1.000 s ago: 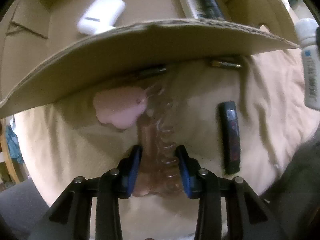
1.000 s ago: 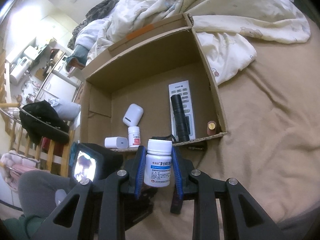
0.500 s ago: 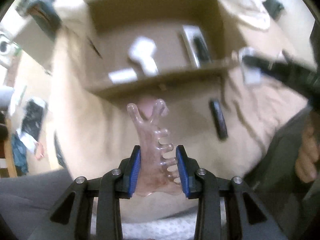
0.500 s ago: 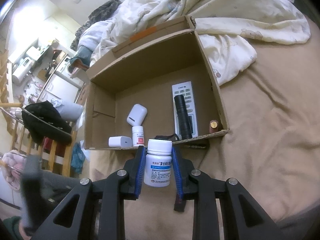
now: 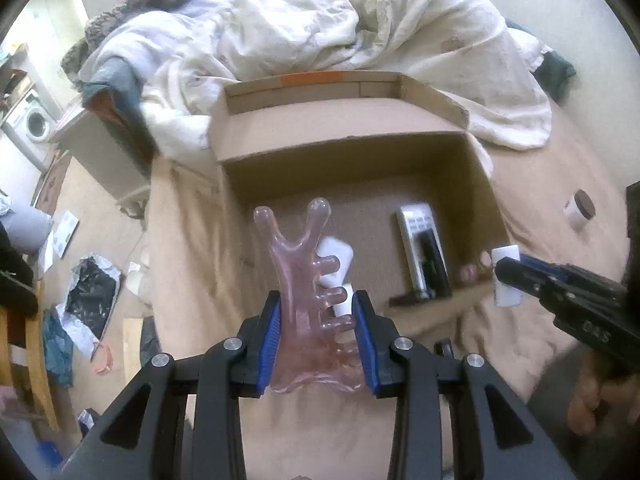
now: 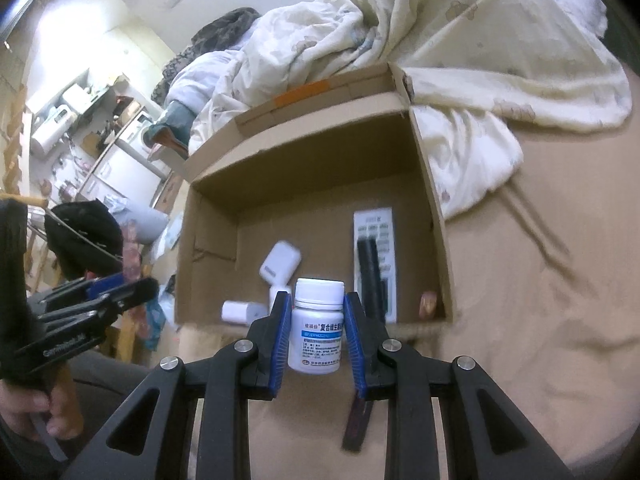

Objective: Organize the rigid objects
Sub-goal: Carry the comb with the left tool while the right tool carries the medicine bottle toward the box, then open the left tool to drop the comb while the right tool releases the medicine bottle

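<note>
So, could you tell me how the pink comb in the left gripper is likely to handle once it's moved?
The comb probably stays stiff: it stands straight above the left gripper without sagging. Its glossy, translucent surface suggests it could slip. Pressed only near its base, it may pivot if bumped.

Rigid items in and around the open cardboard box (image 6: pixel 434 216) on the bed.

A translucent pink massage comb (image 5: pixel 308 292) with knobby prongs and a forked top is held upright above the box's near edge; a white pill bottle (image 6: pixel 318 326) with a blue-striped label stands upright just before that edge. Inside the box, a grey remote (image 6: pixel 376 228) lies along the right wall with a black flashlight (image 6: pixel 370 276) on it; a white case (image 6: pixel 280 266), a small bottle and a white charger block (image 6: pixel 240 312) lie near the front left.
</note>
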Demonstrator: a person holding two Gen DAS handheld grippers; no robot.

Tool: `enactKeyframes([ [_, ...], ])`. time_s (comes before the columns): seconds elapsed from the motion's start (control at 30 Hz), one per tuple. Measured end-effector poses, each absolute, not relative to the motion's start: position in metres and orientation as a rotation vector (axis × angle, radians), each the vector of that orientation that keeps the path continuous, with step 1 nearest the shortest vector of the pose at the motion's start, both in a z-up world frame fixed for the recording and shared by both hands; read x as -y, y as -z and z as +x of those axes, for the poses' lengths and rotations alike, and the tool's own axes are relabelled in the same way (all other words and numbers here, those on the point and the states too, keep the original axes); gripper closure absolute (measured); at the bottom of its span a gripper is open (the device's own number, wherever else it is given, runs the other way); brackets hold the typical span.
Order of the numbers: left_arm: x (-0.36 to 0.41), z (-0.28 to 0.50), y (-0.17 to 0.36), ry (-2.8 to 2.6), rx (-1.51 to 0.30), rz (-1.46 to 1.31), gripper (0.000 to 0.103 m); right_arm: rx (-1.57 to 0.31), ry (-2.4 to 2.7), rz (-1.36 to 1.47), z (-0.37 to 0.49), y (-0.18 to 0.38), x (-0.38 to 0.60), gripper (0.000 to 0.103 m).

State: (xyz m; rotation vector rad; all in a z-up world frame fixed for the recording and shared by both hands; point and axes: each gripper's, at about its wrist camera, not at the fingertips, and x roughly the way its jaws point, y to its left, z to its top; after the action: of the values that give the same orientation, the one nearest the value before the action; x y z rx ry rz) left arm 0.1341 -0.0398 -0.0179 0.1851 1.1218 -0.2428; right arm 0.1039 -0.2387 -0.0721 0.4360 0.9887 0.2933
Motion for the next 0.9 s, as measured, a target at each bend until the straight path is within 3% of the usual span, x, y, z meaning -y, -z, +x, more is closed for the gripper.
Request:
enactKeyframes([
  [0.4,0.068,0.168,0.100,0.252,-1.180,0.207,0.071,-1.065,-0.295,0.405,0.131,0.112,0.231,0.075],
  [0.9,0.072,0.165,0.120,0.214,-1.194,0.255,0.072,-1.182,-0.319,0.383,0.136,0.139,0.215,0.074],
])
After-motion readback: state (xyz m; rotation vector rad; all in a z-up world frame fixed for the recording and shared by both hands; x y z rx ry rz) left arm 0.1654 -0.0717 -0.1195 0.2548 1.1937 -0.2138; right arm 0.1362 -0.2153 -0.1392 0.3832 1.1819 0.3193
